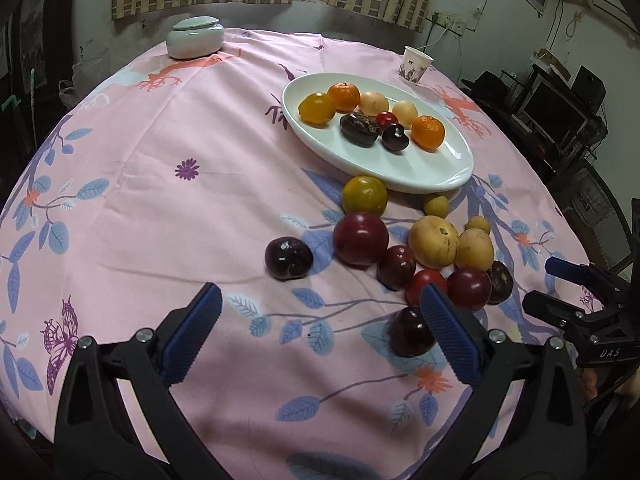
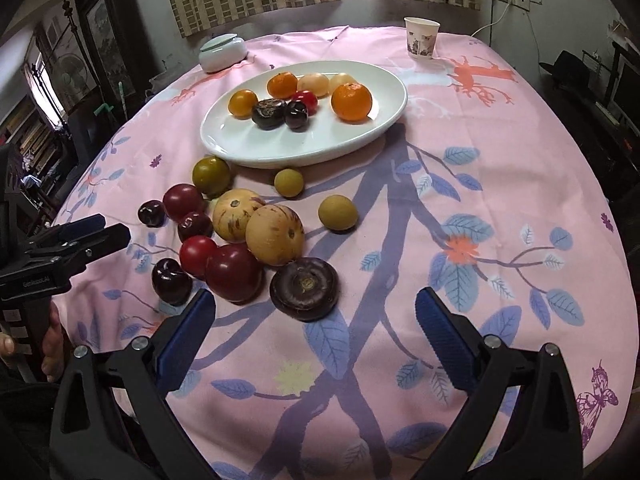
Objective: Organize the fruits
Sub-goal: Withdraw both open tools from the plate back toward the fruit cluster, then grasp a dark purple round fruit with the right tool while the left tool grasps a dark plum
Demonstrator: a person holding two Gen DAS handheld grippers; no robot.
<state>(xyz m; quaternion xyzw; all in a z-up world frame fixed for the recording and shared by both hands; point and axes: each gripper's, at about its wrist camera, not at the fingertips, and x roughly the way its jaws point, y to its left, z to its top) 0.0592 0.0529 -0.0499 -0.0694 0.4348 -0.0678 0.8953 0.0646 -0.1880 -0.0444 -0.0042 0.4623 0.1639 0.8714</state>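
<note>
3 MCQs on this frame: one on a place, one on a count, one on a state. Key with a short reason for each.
1. Where is the paper cup?
A. on the white plate
B. on the tablecloth beyond the plate
C. among the loose fruit

2. How many bright orange mandarins lie on the white plate?
A. two
B. four
C. none

3. How does the right gripper stand?
A. shut on a cherry
B. shut with nothing in it
C. open with nothing in it

Key: 1 B, the cup stands on the tablecloth past the plate's far rim. 2 A, one mandarin sits at the plate's right, another further back. 3 C, both blue pads stand wide apart over bare cloth.
</note>
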